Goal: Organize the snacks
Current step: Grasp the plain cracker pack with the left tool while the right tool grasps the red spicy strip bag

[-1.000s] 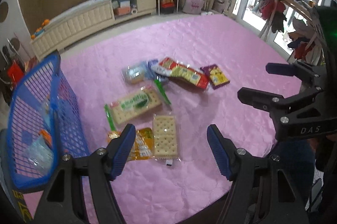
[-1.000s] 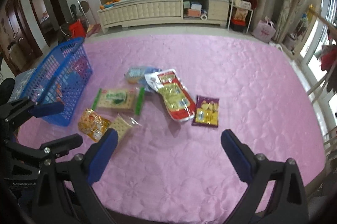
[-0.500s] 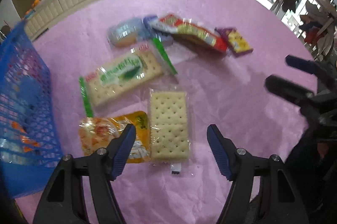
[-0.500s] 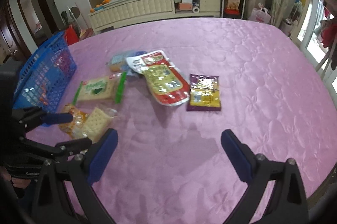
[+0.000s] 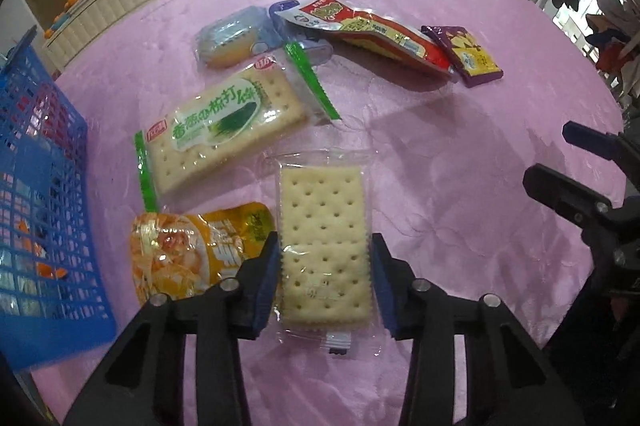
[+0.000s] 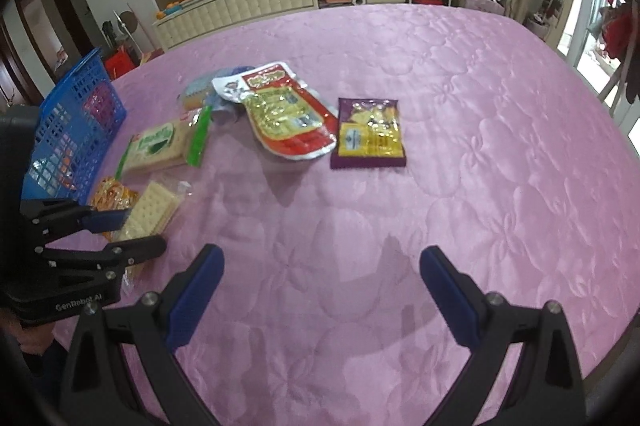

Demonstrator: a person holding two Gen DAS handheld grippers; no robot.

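Note:
Several snack packs lie on a pink quilted table. My left gripper (image 5: pixel 325 266) straddles a clear-wrapped plain cracker pack (image 5: pixel 323 238), with its blue pads at the pack's two long sides; the jaws look partly closed and whether they press the pack is unclear. The pack also shows in the right wrist view (image 6: pixel 150 211). An orange snack bag (image 5: pixel 188 254) lies just left of it. A green cracker pack (image 5: pixel 224 129), a red pouch (image 5: pixel 372 29) and a purple packet (image 5: pixel 464 55) lie farther off. My right gripper (image 6: pixel 320 286) is open and empty above bare cloth.
A blue plastic basket (image 5: pixel 36 209) stands at the left table edge with several items inside. A bluish wrapped snack (image 5: pixel 232 41) lies behind the green pack. The right gripper's fingers (image 5: pixel 568 193) show at the right of the left wrist view. A sideboard and shelves stand beyond the table.
My left gripper has moved down and forward onto the plain cracker pack and its jaws have narrowed around it. My right gripper has drifted slightly closer to the table and stayed open.

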